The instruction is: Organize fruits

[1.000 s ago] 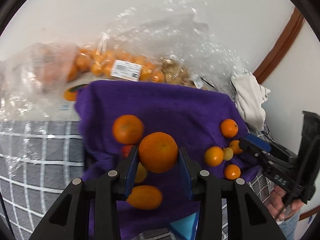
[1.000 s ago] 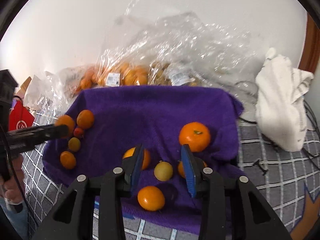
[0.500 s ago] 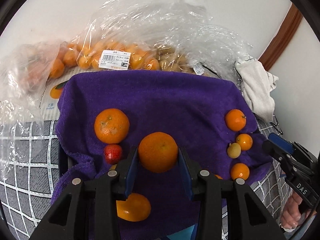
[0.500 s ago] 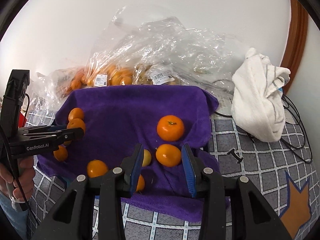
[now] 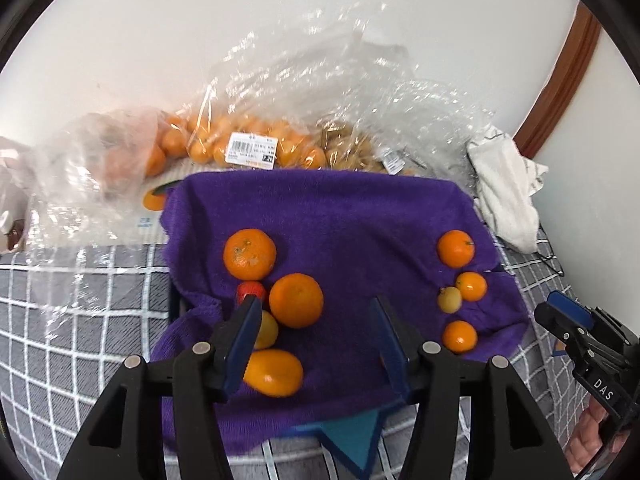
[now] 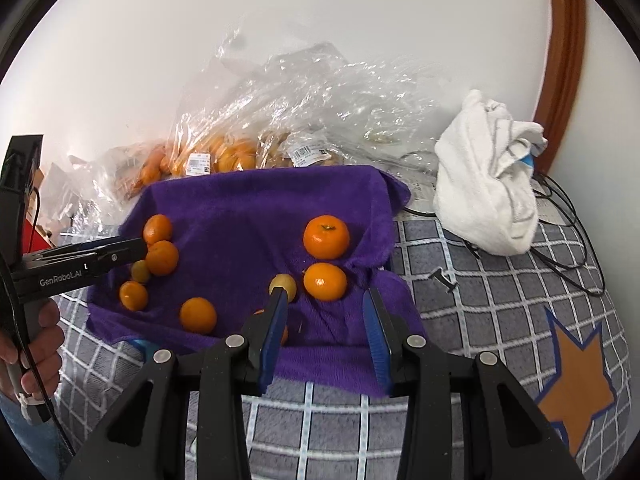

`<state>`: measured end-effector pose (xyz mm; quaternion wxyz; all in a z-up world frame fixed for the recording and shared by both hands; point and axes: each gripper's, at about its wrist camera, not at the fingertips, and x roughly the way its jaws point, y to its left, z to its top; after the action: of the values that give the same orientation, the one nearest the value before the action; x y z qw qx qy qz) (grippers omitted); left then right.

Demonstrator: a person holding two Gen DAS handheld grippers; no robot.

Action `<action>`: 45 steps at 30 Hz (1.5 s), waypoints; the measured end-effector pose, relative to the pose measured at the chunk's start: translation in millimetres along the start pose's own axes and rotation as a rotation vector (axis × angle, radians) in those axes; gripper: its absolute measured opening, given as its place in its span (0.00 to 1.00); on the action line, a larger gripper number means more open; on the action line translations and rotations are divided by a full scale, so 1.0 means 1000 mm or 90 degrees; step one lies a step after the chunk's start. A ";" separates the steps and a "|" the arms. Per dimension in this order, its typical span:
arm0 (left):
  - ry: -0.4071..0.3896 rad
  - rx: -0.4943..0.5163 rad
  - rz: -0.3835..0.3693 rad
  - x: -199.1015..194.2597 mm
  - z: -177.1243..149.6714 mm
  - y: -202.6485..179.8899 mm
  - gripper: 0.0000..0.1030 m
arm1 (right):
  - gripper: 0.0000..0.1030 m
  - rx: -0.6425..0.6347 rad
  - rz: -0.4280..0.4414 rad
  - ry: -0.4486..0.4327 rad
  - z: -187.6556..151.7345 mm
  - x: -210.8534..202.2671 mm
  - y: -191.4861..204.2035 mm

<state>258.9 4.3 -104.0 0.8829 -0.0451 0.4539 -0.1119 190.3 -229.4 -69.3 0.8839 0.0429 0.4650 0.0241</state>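
Observation:
A purple towel (image 5: 352, 216) (image 6: 256, 208) carries loose fruit. In the left wrist view, my left gripper (image 5: 316, 308) is open and empty; an orange (image 5: 296, 300) lies free on the towel between its fingers, beside a larger orange (image 5: 249, 254), a small red fruit (image 5: 250, 291), a yellow fruit (image 5: 267, 330) and an oval orange fruit (image 5: 273, 373). Several small fruits (image 5: 456, 248) lie at the towel's right edge. My right gripper (image 6: 324, 304) is open and empty above the towel's near edge, close to a mandarin (image 6: 325, 281) and a yellow fruit (image 6: 284, 285).
Clear plastic bags of oranges (image 5: 240, 148) (image 6: 216, 160) lie behind the towel against the wall. A crumpled white cloth (image 6: 488, 176) and black cables (image 6: 560, 248) lie to the right on the grey checked bedcover (image 6: 480, 300).
My left gripper opened and let the orange go onto the towel next to the larger orange. My right gripper drew back and to the right, and opened wider.

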 end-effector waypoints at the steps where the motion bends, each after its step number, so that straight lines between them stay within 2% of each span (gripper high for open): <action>1: -0.005 0.001 0.001 -0.008 -0.002 -0.001 0.53 | 0.38 0.004 0.001 -0.002 -0.002 -0.007 0.000; 8: -0.047 0.020 0.025 -0.062 -0.022 -0.012 0.54 | 0.38 0.009 -0.006 -0.012 -0.014 -0.049 0.000; 13: -0.082 0.012 0.039 -0.101 -0.038 -0.013 0.62 | 0.38 0.009 -0.015 -0.014 -0.025 -0.072 0.003; 14: -0.085 0.015 0.042 -0.107 -0.040 -0.014 0.63 | 0.42 0.006 -0.019 -0.019 -0.028 -0.078 0.005; 15: -0.090 0.017 0.045 -0.111 -0.042 -0.015 0.64 | 0.52 0.002 -0.023 -0.025 -0.030 -0.082 0.007; 17: -0.102 0.014 0.055 -0.123 -0.049 -0.015 0.69 | 0.67 -0.005 -0.029 -0.047 -0.035 -0.094 0.011; 20: -0.118 0.009 0.063 -0.138 -0.058 -0.014 0.75 | 0.77 -0.015 -0.032 -0.063 -0.041 -0.108 0.017; 24: -0.138 0.005 0.078 -0.155 -0.070 -0.015 0.82 | 0.84 -0.025 -0.044 -0.072 -0.048 -0.120 0.022; 37: -0.165 0.010 0.111 -0.177 -0.088 -0.028 0.82 | 0.86 -0.025 -0.047 -0.075 -0.061 -0.142 0.023; 45: -0.170 0.015 0.103 -0.180 -0.089 -0.035 0.82 | 0.86 -0.018 -0.047 -0.076 -0.064 -0.145 0.021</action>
<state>79.5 15.6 -7.5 0.9421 -0.0123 0.3329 -0.0387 55.3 -217.3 16.1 0.9108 0.0148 0.4126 -0.0048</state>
